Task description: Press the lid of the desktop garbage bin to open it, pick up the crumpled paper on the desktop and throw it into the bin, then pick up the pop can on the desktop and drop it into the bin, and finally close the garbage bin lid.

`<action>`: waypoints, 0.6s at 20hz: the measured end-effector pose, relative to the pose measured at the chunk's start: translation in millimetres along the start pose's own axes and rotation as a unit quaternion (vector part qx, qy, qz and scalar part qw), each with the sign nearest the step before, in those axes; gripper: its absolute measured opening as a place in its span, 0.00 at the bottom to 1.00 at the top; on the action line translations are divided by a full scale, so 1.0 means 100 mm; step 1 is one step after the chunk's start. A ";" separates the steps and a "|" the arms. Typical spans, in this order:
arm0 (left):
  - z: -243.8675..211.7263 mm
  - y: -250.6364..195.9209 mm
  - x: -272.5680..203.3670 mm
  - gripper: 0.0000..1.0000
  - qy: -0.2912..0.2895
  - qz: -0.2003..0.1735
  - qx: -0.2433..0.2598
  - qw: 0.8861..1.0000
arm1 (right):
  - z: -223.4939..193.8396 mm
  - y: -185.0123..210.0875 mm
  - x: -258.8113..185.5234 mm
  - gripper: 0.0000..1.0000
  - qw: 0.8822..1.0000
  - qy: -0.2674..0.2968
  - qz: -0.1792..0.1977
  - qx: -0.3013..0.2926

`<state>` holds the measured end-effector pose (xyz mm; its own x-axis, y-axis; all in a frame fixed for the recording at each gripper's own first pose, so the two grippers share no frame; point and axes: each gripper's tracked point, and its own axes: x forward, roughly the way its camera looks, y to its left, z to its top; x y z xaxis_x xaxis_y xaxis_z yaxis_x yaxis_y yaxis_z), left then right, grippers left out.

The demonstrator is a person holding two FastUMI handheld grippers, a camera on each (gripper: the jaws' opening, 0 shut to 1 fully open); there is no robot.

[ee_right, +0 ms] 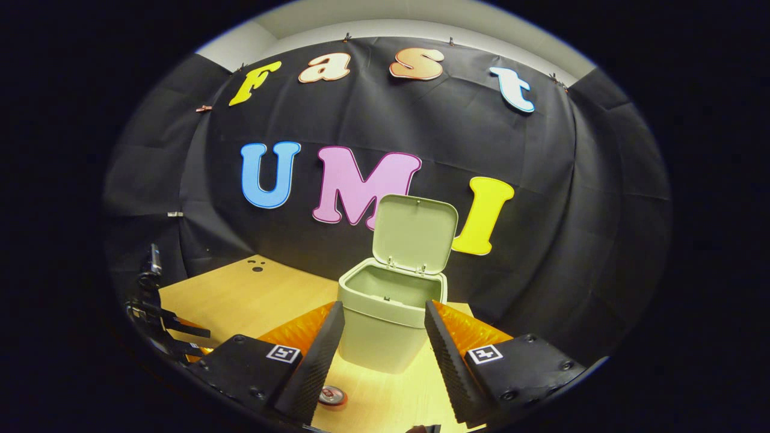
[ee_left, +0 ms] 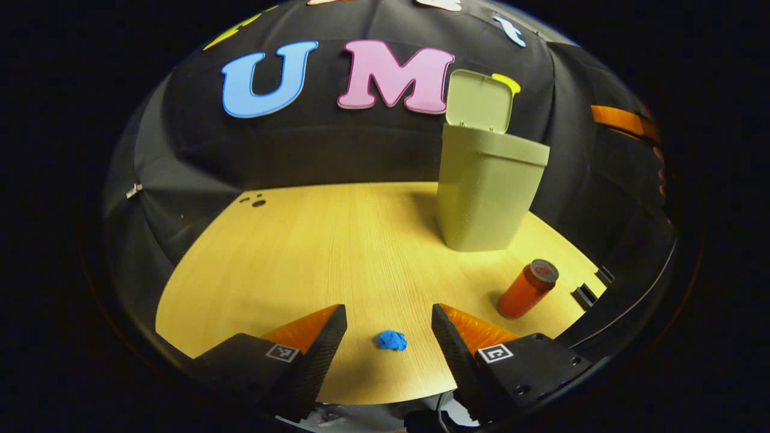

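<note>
— Which gripper was better placed for the paper?

— The left gripper, I'd say. Its jaws stood wide apart with nothing in them, and the blue crumpled paper lay on the wooden desktop right between the two fingertips, a touch ahead of them.

— And the can?

— The orange pop can stood farther off, to that gripper's right, looking tilted in the left gripper view, though the lens may have bent it. Beyond it stood the green garbage bin, its lid already swung up.

— The right one?

— The right gripper hung open and empty too, pointed at the bin's mouth, with the can's top just under its fingers. So the paper was the left's to take, going straight forward and down.
</note>
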<state>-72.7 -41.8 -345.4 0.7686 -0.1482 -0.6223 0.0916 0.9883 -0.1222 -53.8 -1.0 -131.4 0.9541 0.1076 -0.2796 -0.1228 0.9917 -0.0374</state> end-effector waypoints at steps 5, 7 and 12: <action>-0.32 0.01 0.30 0.90 0.045 0.003 -0.018 0.999 | -0.11 -0.16 -0.08 0.85 1.000 0.014 -0.009 -0.010; -0.42 0.02 0.40 0.89 0.060 0.007 -0.019 0.998 | -0.11 -0.24 -0.08 0.85 1.000 0.018 -0.014 -0.006; -0.61 0.01 0.56 0.77 0.086 0.014 0.000 0.996 | -0.12 -0.34 -0.07 0.85 1.000 0.016 -0.018 0.000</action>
<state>-68.0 -50.9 -427.2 0.6506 -0.1246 -0.7492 0.0710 0.9921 -0.1034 -59.1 -36.3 -139.9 0.9485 0.0686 -0.3092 -0.0877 0.9950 -0.0482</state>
